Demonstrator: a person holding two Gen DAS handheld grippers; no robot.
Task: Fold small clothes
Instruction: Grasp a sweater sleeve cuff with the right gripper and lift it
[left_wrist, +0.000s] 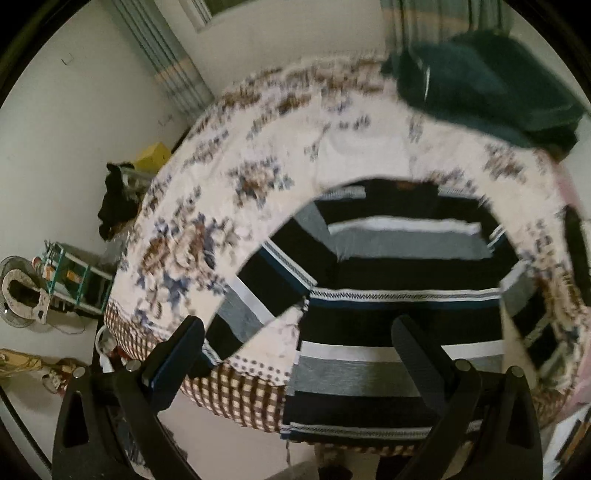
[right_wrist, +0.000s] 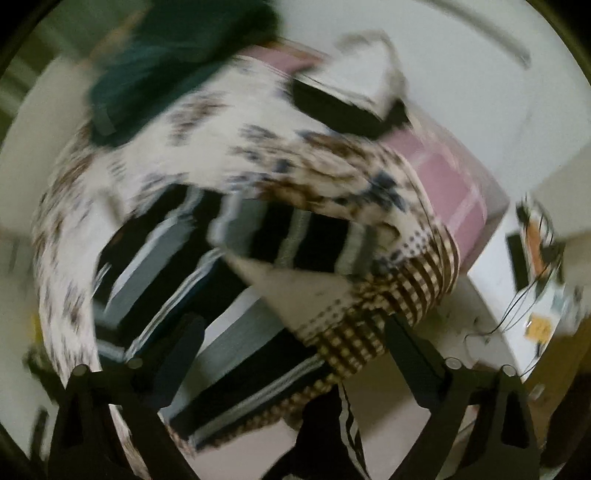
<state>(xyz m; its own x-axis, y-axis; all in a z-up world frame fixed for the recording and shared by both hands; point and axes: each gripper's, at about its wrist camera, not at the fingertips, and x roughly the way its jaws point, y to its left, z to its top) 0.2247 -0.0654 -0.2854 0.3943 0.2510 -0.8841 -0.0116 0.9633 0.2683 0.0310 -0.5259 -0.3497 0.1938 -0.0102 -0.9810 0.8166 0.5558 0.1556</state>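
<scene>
A black, grey and white striped shirt (left_wrist: 399, 280) lies spread flat on a bed with a floral cover (left_wrist: 229, 177). Its sleeve on the left is folded in over the body. My left gripper (left_wrist: 299, 332) is open and empty, hovering above the shirt's lower half. In the blurred right wrist view the same shirt (right_wrist: 229, 295) lies on the cover (right_wrist: 332, 173), with its right sleeve (right_wrist: 306, 240) folded across. My right gripper (right_wrist: 295, 332) is open and empty above the shirt's lower right edge.
A dark green garment (left_wrist: 487, 81) lies piled at the bed's far side, also in the right wrist view (right_wrist: 173, 55). A pink sheet (right_wrist: 454, 184) and a black-and-white item (right_wrist: 354, 99) lie beyond. A white table (right_wrist: 517, 295) with cables stands right. Clutter and a rack (left_wrist: 74, 273) stand left.
</scene>
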